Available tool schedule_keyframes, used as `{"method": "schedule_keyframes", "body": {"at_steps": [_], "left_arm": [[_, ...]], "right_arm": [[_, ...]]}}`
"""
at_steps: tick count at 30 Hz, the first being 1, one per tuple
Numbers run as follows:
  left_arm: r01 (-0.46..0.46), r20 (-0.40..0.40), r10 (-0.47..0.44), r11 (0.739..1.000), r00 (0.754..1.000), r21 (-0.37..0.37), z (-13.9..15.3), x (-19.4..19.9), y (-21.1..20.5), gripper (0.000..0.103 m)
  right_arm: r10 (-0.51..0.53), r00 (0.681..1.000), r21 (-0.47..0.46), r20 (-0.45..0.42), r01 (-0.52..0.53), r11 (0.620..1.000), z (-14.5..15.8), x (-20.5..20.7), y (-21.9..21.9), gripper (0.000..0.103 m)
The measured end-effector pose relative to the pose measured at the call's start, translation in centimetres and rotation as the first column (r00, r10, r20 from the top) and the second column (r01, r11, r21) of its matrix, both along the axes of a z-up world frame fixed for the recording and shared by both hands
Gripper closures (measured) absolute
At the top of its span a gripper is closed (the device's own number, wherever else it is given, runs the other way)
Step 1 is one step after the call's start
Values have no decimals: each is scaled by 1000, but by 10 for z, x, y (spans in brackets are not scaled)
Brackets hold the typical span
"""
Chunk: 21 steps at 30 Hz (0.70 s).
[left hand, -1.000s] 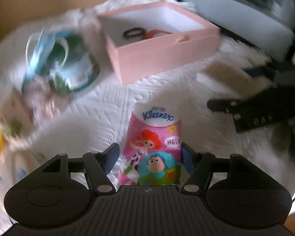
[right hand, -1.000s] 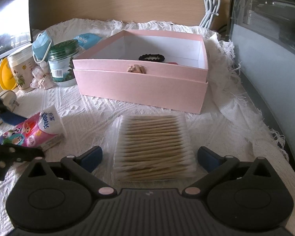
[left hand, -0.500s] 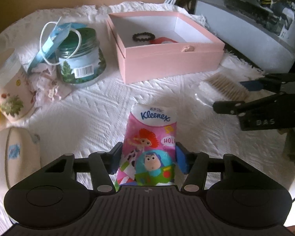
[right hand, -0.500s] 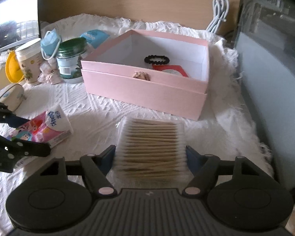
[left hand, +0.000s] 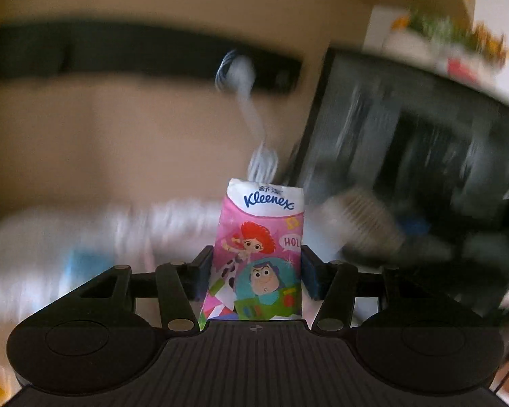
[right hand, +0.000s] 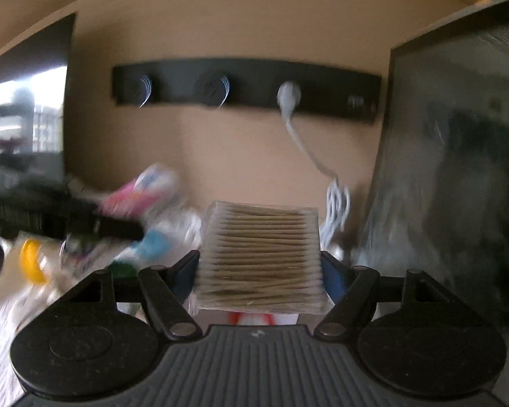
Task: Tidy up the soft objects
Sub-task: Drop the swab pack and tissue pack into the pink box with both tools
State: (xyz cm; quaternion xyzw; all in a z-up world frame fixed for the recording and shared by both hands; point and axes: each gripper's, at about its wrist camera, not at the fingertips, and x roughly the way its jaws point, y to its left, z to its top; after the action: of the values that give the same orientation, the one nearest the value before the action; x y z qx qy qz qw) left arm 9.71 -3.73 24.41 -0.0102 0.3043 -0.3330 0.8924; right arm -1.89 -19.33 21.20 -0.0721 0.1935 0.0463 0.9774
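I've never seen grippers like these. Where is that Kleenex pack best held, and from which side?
Across its two long side edges, near the lower end, coming in along its length. The Kleenex pack is flat, narrow and soft, so its sides fit between the fingers, as the left gripper shows: one pad on each edge, printed face free. Squeeze gently; it would probably crumple.

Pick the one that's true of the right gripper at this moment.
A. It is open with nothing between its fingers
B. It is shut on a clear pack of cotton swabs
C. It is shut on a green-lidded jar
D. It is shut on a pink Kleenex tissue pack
B: in the right wrist view the right gripper has both fingers pressed against the sides of the clear pack of cotton swabs, held up in front of the wall.
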Motion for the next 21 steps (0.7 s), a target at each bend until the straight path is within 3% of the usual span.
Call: {"method": "schedule_keyframes", "body": {"at_steps": [2,4,6,7,9,10,13,17,21], "left_arm": [[59,-35,-62,996,998,-73,15,36,-12,43],[97,-152,-119,984,981,-147,8,75,-25,40],[62,-273,-88,993,958,-104,-29,108,-41,41],[17,-306,-21,1000,952,-16,-51,116,-49,43],[-80,-258,107,990,960,113,-92,123,-62,44],[-89,-266,117,989,957,118,-110,122,-64,44],[-133,-332,134,991,934,26,-136,119,-54,44],[-175,-245,158,983,956,-48,-122,86,-26,44],[-176,-162,165,983,973,-53,-105,42,9,44]], "right_arm": [[-6,1000,25,5,6,1000,-2,26,-1,28],[0,999,52,-44,3,999,-17,53,-4,19],[-24,992,75,-127,34,997,-43,73,-8,19],[-49,985,78,-167,63,995,-55,77,-10,19],[-76,971,69,-225,94,993,-79,73,-13,19],[-76,971,63,-228,93,994,-87,66,-14,19],[-81,973,-4,-214,82,997,-100,49,-10,19],[-81,976,-24,-202,78,997,-106,30,-7,19],[-45,982,-15,-185,43,999,-110,6,8,19]]}}
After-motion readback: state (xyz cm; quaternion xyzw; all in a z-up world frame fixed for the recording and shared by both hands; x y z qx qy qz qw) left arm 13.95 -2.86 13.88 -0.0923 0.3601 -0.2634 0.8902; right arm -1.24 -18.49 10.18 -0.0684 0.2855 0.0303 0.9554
